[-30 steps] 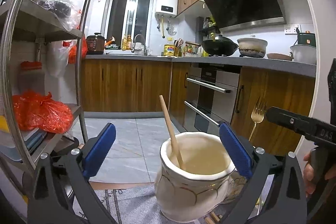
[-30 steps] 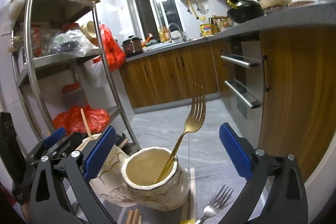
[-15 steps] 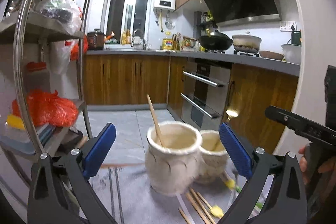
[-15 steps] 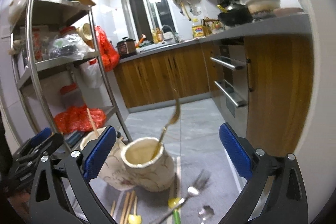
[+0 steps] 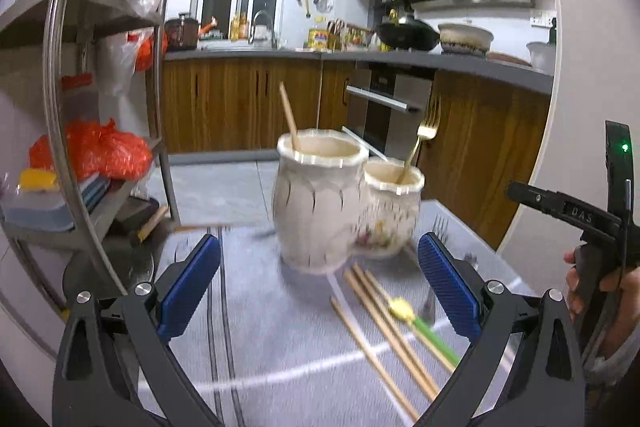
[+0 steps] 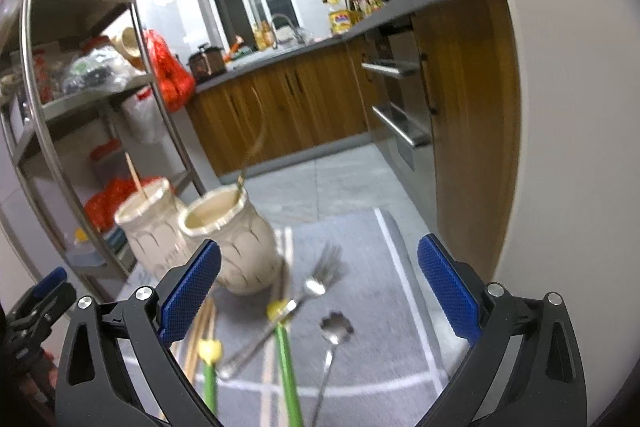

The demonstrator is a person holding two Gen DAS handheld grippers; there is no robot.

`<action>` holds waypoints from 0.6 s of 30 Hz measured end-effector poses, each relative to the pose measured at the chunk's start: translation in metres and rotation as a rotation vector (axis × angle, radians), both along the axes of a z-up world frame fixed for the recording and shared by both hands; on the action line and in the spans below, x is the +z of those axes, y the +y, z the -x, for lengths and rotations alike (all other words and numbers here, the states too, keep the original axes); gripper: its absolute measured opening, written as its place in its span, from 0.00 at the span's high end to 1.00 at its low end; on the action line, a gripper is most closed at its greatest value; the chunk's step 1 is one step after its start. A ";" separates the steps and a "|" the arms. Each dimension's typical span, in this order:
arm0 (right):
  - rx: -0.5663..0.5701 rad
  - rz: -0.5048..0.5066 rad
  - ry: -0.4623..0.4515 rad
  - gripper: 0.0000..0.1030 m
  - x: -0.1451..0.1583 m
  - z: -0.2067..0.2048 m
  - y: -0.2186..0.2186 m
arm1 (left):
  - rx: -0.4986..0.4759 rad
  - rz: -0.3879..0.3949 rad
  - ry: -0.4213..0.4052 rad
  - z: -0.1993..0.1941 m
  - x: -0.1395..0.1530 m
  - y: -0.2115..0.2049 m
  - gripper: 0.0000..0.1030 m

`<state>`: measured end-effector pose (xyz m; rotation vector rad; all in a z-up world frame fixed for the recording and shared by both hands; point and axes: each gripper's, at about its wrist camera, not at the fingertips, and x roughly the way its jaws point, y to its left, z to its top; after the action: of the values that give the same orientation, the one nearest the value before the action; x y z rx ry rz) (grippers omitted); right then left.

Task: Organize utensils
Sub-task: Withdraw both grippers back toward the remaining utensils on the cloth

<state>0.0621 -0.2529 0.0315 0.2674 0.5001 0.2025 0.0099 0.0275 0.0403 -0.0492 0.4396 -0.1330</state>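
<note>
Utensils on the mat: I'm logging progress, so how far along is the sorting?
Done: one chopstick stands in the big jar, a gold fork in the small jar. Both tongs are open, empty. Left: chopsticks, forks and spoon on the mat.

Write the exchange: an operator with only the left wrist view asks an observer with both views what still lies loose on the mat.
Operator: I see chopsticks and one green stick. Anything else?
Observer: Yes, a flower-shaped spoon.
Operator: Only one green stick?
Observer: Two, each with a yellow tip.
Operator: Is the right gripper holding anything?
Observer: No, it is open and empty.
</note>
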 end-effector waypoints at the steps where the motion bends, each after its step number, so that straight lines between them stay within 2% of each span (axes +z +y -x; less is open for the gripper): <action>1: -0.001 0.009 0.017 0.05 -0.005 0.001 -0.001 | 0.001 -0.002 0.016 0.001 -0.004 0.000 0.05; 8: 0.013 0.086 0.134 0.05 -0.034 0.004 0.001 | 0.003 0.002 0.111 0.003 -0.035 0.001 0.05; 13: 0.042 0.206 0.212 0.05 -0.051 0.003 0.014 | -0.013 0.028 0.151 -0.001 -0.044 0.001 0.06; 18: 0.079 0.235 0.250 0.05 -0.057 -0.004 0.023 | -0.027 0.016 0.173 -0.005 -0.049 -0.005 0.06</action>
<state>0.0657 -0.2297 -0.0258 0.0426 0.7763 0.1856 0.0146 0.0228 -0.0085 -0.0708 0.6120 -0.1591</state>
